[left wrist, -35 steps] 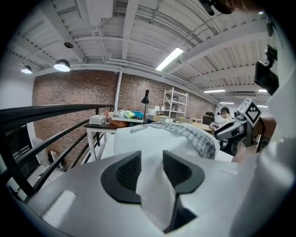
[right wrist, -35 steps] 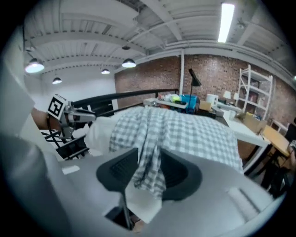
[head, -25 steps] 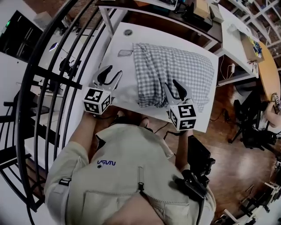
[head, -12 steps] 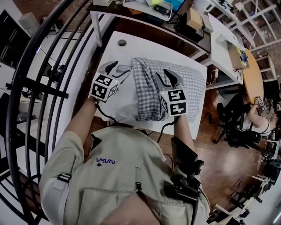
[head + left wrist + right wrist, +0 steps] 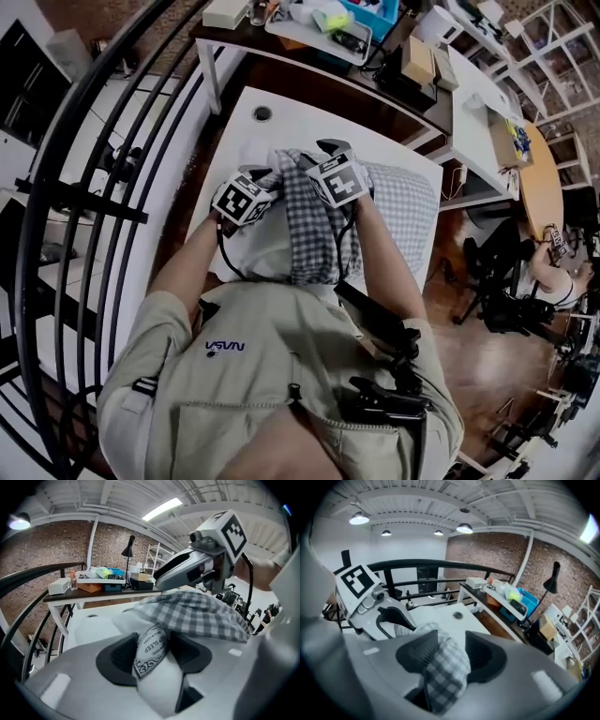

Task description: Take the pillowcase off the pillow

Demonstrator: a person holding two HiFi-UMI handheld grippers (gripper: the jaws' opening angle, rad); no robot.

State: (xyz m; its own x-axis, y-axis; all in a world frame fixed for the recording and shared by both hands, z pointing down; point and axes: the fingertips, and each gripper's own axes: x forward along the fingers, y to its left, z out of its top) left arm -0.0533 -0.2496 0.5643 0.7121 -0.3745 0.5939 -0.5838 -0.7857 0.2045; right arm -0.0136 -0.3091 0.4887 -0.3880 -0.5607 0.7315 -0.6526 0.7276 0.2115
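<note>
Clamps the just-narrowed left gripper on the bare corner of the pillow at the far left of the table as an anchor, and spreads the just-widened right gripper, not yet biting, round the bunched pillowcase edge, likely to strip it rightward.

The pillow lies on the table straight before me, with the pillowcase over its right part (the left end sticks out). Behind the table stands a desk, and a railing runs along my left.
</note>
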